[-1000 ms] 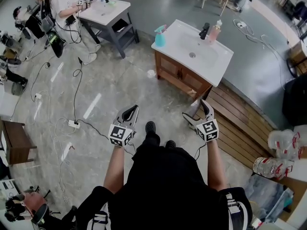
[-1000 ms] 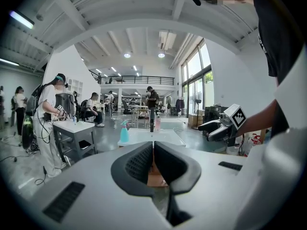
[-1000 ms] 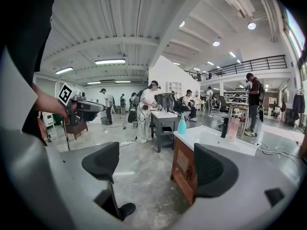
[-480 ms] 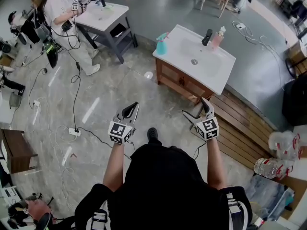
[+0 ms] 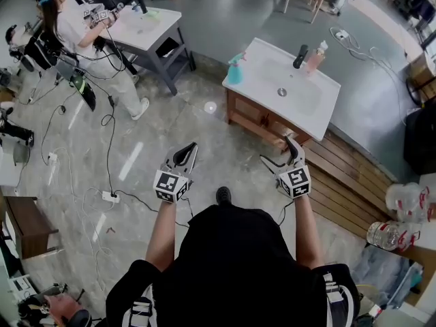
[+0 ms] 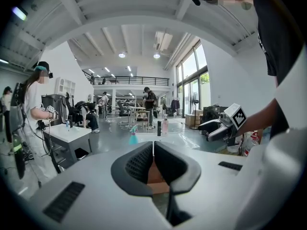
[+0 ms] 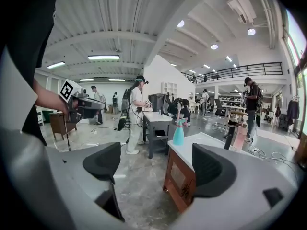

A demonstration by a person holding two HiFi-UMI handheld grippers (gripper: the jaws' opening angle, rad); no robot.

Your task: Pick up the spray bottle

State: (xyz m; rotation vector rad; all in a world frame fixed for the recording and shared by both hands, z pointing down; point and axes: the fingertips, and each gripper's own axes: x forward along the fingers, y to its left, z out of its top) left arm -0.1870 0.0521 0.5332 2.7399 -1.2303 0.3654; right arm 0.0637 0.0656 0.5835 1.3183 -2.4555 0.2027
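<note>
The teal spray bottle (image 5: 235, 70) stands upright on the near left corner of a white sink vanity (image 5: 320, 107), well ahead of both grippers. My left gripper (image 5: 184, 157) is held over the floor, its jaws shut with nothing between them. In the left gripper view the spray bottle (image 6: 133, 137) shows small, just above the closed fingertips. My right gripper (image 5: 281, 157) stands open and empty, near the vanity's front corner. The right gripper view shows the spray bottle (image 7: 178, 131) between and beyond the spread jaws, on the vanity (image 7: 192, 150) top.
A black faucet (image 5: 300, 55) and a pink bottle (image 5: 315, 58) stand at the vanity's back. A person (image 5: 82, 39) works at a white table (image 5: 146, 26) to the far left. Cables and a power strip (image 5: 107, 197) lie on the floor at left. Wooden decking (image 5: 354, 176) is to the right.
The view has moved forward toward the vanity, which now sits a little lower and more to the right. Both grippers hold the same pose; the person at the far table has come further into view.
</note>
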